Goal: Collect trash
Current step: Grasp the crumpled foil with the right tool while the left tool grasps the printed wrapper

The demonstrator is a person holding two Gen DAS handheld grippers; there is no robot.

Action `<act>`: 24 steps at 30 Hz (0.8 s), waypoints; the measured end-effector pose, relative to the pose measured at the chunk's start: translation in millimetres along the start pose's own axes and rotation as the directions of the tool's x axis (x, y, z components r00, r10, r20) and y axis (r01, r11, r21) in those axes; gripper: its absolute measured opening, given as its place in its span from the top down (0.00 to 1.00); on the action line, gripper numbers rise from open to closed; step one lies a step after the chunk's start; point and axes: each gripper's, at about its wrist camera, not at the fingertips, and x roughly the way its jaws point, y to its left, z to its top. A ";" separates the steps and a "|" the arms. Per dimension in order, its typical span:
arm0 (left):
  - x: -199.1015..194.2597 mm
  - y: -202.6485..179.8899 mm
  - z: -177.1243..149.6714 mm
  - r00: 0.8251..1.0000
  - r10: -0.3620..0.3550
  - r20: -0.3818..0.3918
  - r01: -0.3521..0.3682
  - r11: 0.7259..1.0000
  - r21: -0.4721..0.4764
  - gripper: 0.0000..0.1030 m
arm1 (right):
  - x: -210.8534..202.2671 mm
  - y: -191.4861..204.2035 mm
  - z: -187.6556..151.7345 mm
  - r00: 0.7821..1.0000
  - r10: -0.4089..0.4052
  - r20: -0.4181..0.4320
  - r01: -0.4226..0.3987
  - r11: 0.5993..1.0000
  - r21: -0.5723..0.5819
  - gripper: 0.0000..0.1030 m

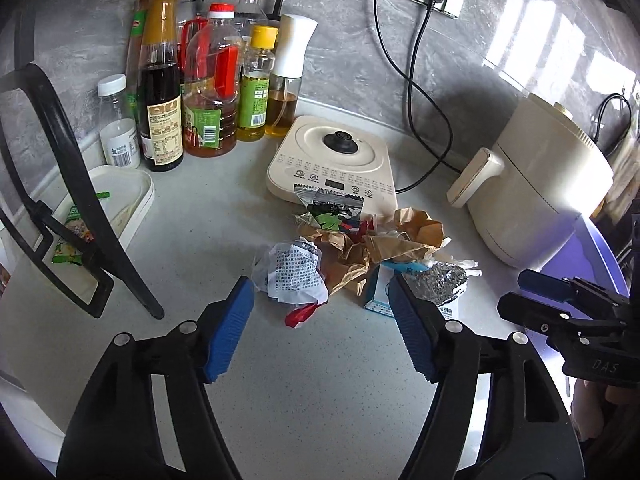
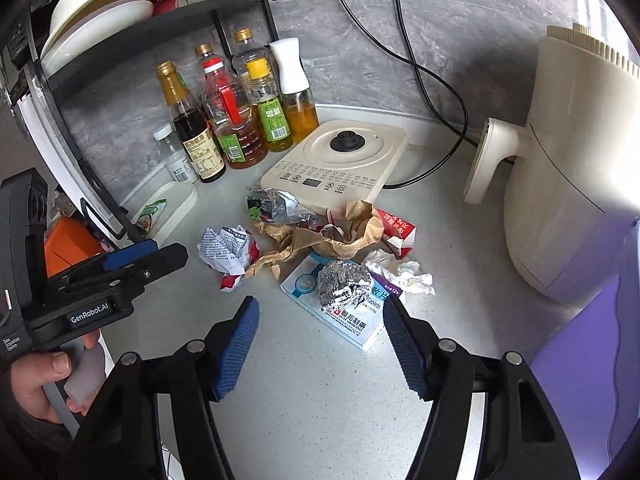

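Left gripper [image 1: 322,328] hangs spread and empty before the crumpled printed leaflet [image 1: 294,274], likely first pickup. Trash pile mid-countertop [image 1: 304,400], fronting the induction cooker [image 1: 336,156]. Right gripper [image 2: 320,340] gapes empty toward the foil ball [image 2: 342,286] atop the tablet box [image 2: 356,322].

Bare counter [image 1: 304,392] before trash pile [image 1: 352,256]; bottles [image 1: 200,92] behind-left, air fryer [image 1: 548,184] right, rack leg [image 1: 100,216] left.

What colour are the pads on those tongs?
Blue, ribbed pads on black arms; clearest in the right wrist view.
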 end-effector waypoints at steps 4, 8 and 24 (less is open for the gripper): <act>22.9 2.0 3.9 1.000 -0.015 -0.007 0.016 0.999 0.045 0.33 | 19.2 -1.4 4.3 1.000 -0.006 -0.019 0.006 1.000 0.020 0.38; 44.1 6.8 7.3 1.000 -0.015 -0.018 0.016 0.998 0.064 0.32 | 37.9 -3.0 7.9 0.999 -0.031 -0.029 0.032 0.999 0.035 0.38; 25.5 0.8 21.9 1.000 -0.007 0.014 0.005 0.995 0.097 0.74 | 46.9 1.2 14.9 0.999 -0.035 -0.012 0.035 0.999 0.013 0.62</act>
